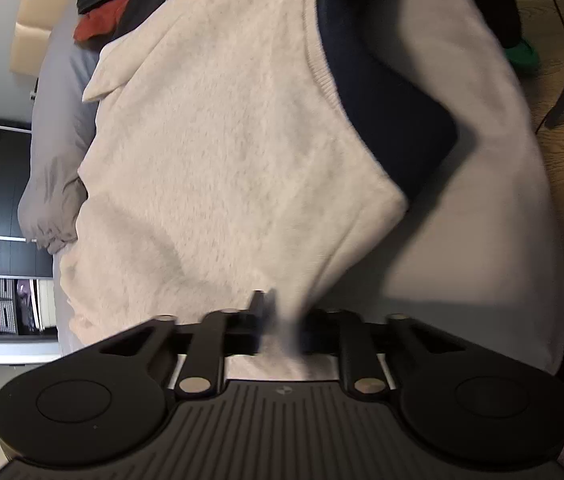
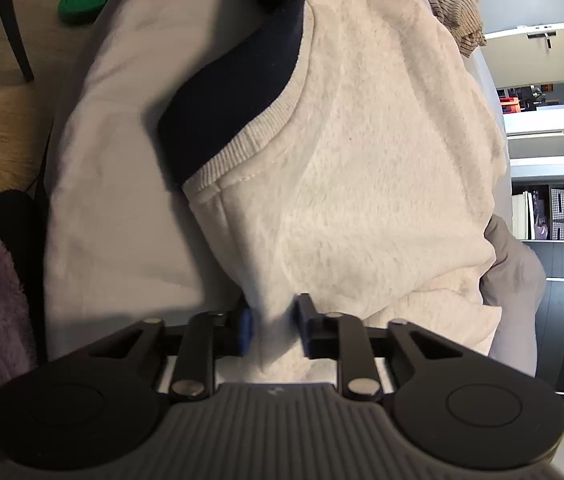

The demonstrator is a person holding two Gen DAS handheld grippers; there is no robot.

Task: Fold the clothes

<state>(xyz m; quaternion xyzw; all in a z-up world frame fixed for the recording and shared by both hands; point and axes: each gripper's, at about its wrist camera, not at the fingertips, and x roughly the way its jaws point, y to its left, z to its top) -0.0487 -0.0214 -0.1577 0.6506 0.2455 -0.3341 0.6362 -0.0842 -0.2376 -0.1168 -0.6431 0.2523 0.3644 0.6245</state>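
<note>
The cream fleece sweatshirt [image 1: 234,152] lies spread on the bed [image 1: 481,240], its navy-lined neck opening [image 1: 381,92] toward the bed's floor-side edge, where the wooden floor [image 1: 561,152] shows. Both tongs sit at the garment's near edge, and the body of the sweatshirt runs away from them toward the far end of the bed, where a heap of dark and red clothes [image 1: 102,8] waits.

The left tongs [image 1: 278,320] are clenched on a pinch of the cream cloth, which bunches up between the nearly meeting fingers. The right tongs [image 2: 272,328] also grip a fold of the same edge; the blue-padded finger [image 2: 245,330] and its partner press the fabric from both sides, with a wider wad between them.

The two grips fall on either side of the neck opening, so the held edge is likely the shoulder line, and the sweatshirt's long axis points straight ahead of both tongs. Neither hand is clearly nearer. The next fold probably means carrying this edge forward over the body toward the hem, keeping both grips level so the cloth lands square. A grey elastic-cuffed garment [image 1: 50,208] lies just beside the sweatshirt on the side away from the floor.
</note>
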